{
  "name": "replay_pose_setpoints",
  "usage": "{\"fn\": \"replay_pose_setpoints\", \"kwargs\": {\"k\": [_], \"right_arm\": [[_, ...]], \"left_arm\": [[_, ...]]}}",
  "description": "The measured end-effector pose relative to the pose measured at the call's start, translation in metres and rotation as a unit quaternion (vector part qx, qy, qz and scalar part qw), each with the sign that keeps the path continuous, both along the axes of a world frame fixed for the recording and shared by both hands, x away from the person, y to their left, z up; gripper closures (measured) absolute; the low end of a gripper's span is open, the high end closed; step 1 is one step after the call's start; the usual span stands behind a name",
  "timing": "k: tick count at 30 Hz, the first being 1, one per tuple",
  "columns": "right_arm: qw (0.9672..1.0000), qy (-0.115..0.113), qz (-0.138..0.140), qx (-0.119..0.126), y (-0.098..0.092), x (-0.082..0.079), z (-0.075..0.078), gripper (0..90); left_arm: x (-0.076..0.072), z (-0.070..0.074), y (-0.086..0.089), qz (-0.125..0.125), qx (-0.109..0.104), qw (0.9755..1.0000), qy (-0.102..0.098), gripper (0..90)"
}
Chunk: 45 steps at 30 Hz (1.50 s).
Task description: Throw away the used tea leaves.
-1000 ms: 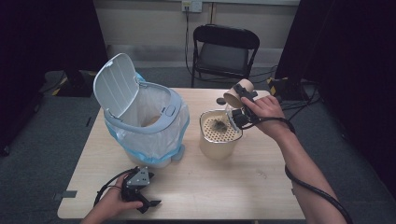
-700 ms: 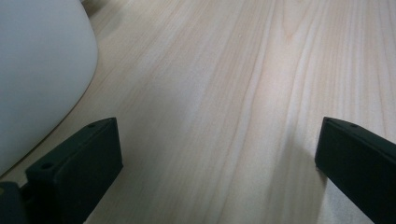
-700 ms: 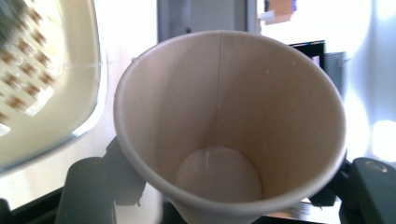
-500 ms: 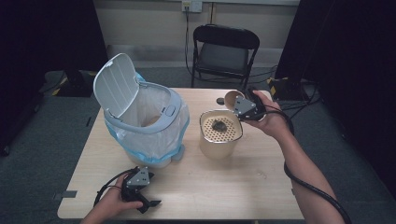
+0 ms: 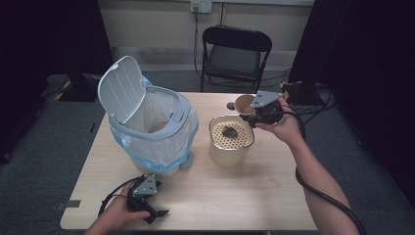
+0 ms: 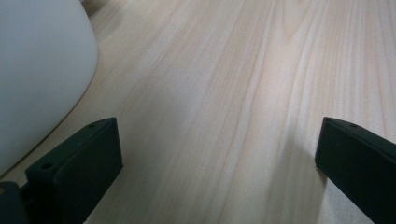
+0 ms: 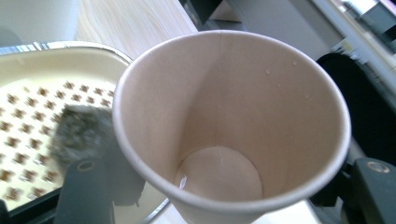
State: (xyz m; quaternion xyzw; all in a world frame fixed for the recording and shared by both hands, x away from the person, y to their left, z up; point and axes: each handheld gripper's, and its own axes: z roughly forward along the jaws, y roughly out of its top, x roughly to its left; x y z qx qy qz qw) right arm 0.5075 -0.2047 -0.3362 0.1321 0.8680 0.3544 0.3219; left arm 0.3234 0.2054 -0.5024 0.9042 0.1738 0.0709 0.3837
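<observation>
To my left on the wooden surface (image 5: 220, 196) stands a white bin (image 5: 151, 132), its lid (image 5: 120, 88) tipped up and back, a clear bag (image 5: 147, 147) lining it and hanging over its sides. Beyond the far edge a black folding chair (image 5: 237, 54) faces me on the grey floor (image 5: 44, 147)

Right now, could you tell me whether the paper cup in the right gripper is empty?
Nearly empty: the paper cup shows its bare bottom, with a few droplets inside.
</observation>
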Motion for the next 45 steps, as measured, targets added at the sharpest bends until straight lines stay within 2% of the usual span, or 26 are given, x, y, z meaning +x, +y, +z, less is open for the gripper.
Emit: {"fn": "replay_pose_setpoints", "kwargs": {"k": [4, 7, 10, 15, 18, 22, 28, 30, 32, 45], "right_arm": [[0.9989, 0.034, -0.006, 0.031, -0.001, 0.002, 0.001, 30.0], [0.9987, 0.037, -0.008, 0.034, -0.001, 0.002, 0.001, 30.0], [0.9972, 0.052, -0.007, 0.053, -0.001, 0.003, 0.002, 30.0], [0.9965, 0.060, -0.010, 0.057, 0.001, 0.005, 0.004, 30.0], [0.9939, 0.080, -0.011, 0.076, 0.001, 0.006, 0.005, 30.0], [0.9926, 0.094, -0.015, 0.075, 0.004, 0.007, 0.006, 30.0], [0.9916, 0.100, -0.013, 0.080, 0.008, 0.008, 0.007, 29.9], [0.9897, 0.111, -0.013, 0.089, 0.009, 0.008, 0.008, 30.0], [0.9892, 0.116, -0.012, 0.089, 0.009, 0.008, 0.008, 30.0], [0.9872, 0.128, -0.004, 0.095, 0.014, 0.008, 0.015, 29.9]], "left_arm": [[0.000, 0.000, 0.000, 0.001, 0.000, 1.0000, 0.000, 0.0], [0.000, 0.000, 0.000, 0.000, 0.000, 1.0000, 0.000, 0.0], [0.000, 0.000, 0.000, 0.000, 0.001, 1.0000, 0.000, 0.0], [0.000, 0.000, 0.000, 0.000, 0.001, 1.0000, 0.001, 0.0], [0.000, 0.000, 0.000, -0.001, 0.001, 1.0000, 0.001, 0.0], [0.000, 0.001, 0.000, -0.004, 0.003, 1.0000, 0.004, 0.0], [0.000, 0.001, 0.001, -0.004, 0.004, 1.0000, 0.004, 0.0], [0.000, 0.001, 0.001, -0.004, 0.003, 1.0000, 0.004, 0.0], [0.000, 0.001, 0.001, -0.004, 0.003, 1.0000, 0.004, 0.0], [0.000, 0.001, 0.001, -0.004, 0.003, 1.0000, 0.004, 0.0]]}}
